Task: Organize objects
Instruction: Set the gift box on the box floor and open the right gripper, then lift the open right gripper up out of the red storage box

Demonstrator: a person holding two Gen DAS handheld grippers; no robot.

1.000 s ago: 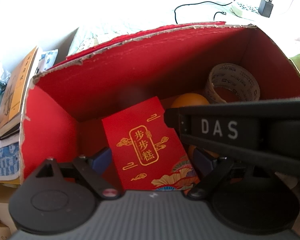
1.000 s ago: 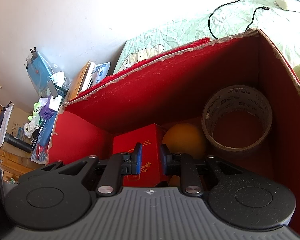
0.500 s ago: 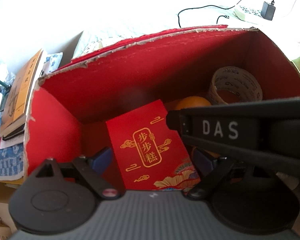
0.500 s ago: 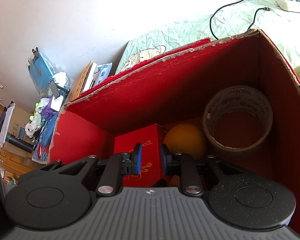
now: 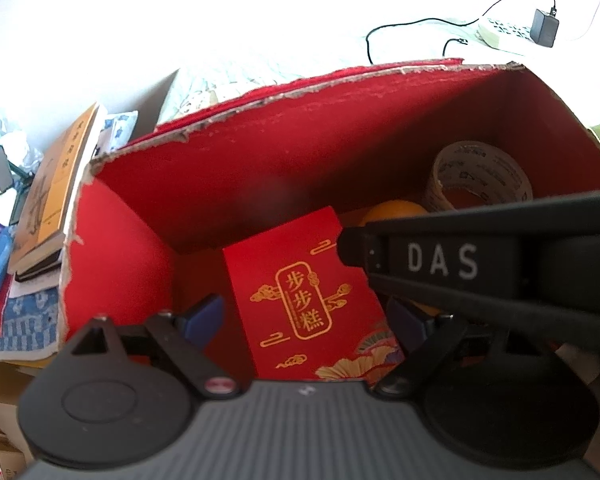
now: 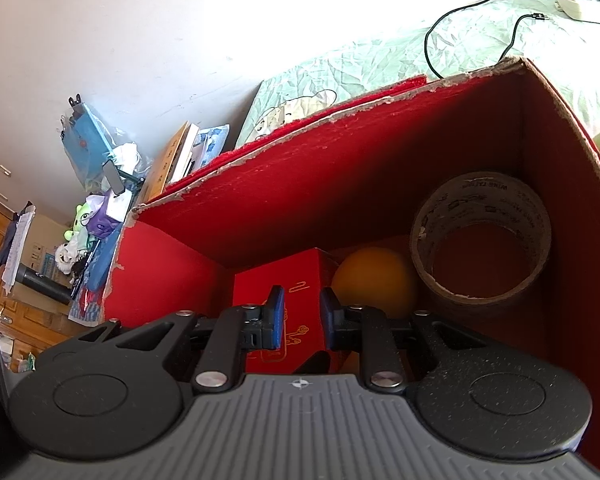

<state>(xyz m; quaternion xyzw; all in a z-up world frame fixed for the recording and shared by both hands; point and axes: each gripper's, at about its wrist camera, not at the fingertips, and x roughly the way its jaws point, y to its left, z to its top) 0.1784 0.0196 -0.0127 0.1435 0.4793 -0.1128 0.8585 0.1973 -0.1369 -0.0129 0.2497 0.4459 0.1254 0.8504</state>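
red cardboard box (image 5: 228,184), open top, on bed w/ green sheet (image 6: 380,60). inside: red packet box (image 5: 300,292) at left-centre, orange (image 6: 374,280) beside it, tape roll (image 6: 480,236) at right wall. left gripper (image 5: 306,318): fingers spread wide, flanking packet, not pressing. right gripper (image 6: 302,316): fingers nearly closed, gap empty, above packet.

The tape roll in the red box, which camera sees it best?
The right wrist camera. There the tape roll shows whole, leaning in the red box's far right corner beside the orange ball. In the left wrist view, the other gripper's black body hides the lower part of the roll.
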